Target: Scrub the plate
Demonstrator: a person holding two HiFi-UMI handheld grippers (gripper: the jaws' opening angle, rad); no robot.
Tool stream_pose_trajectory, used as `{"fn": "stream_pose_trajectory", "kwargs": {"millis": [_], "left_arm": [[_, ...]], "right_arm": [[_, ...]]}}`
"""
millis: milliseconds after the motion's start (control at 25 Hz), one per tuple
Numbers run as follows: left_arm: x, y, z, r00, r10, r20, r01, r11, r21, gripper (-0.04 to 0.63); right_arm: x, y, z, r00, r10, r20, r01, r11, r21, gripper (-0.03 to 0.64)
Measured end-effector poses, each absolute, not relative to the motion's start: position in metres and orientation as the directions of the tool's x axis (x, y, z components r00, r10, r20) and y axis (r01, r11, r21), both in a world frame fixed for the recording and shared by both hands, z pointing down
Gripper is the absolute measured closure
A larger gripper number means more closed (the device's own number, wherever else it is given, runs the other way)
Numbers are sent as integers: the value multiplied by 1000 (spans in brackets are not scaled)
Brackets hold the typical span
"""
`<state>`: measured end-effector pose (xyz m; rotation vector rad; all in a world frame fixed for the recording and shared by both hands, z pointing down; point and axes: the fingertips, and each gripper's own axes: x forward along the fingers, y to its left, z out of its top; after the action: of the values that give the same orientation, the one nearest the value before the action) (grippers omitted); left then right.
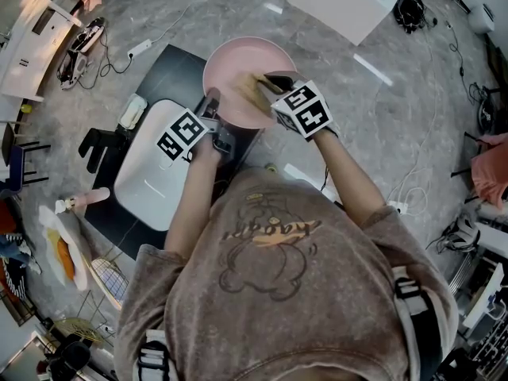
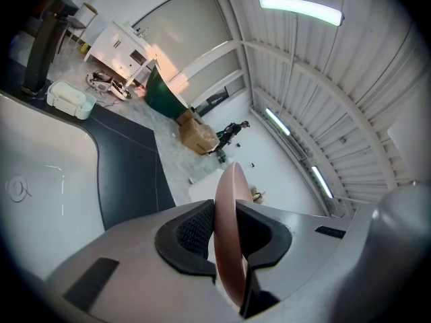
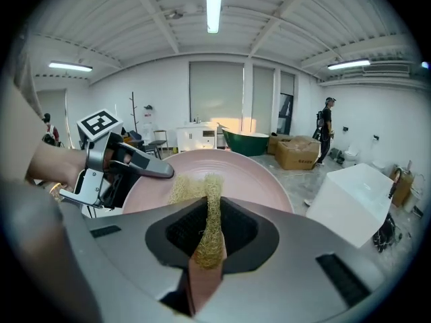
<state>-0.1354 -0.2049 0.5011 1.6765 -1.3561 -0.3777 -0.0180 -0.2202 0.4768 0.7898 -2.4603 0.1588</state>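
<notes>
Closest to the head camera is the person's printed shirt (image 1: 270,292), and both forearms reach out past it toward the work.

The left gripper (image 1: 209,108) has its jaws pinched on the rim of the pink plate (image 1: 238,66). The plate stands up and away from those jaws rather than lying flat. The grip is probably on the edge so that the whole inner face stays clear for scrubbing.

The right gripper (image 3: 210,231) has its jaws clamped on a straw-coloured scrub pad (image 3: 206,214). The pad's free end sticks out ahead of the jaws and lies against the plate's face. Holding the pad by its tail likely lets the loose fibres flatten and drag on the surface.

The left gripper view shows the plate only as a thin edge running straight out between the pads, and it shows no scrubber at all. It does show the white sink (image 2: 40,173) off to the left of the jaws, with the dark counter (image 2: 128,167) beside it.

The right gripper view gives the plate's whole ridged face, with the left gripper biting the rim to the left of the pad. Only the head view shows that the plate is held beyond the sink, over the counter's far edge, not over the basin.
</notes>
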Motion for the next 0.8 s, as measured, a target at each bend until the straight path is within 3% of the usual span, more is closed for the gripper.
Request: {"fn": "stream_pose_trajectory", "kwargs": {"millis": [800], "left_arm": [[-194, -176, 514, 257, -902, 347, -645, 107, 756, 523]], "right_arm": [[90, -211, 460, -610, -683, 403, -780, 608, -149, 565]]}}
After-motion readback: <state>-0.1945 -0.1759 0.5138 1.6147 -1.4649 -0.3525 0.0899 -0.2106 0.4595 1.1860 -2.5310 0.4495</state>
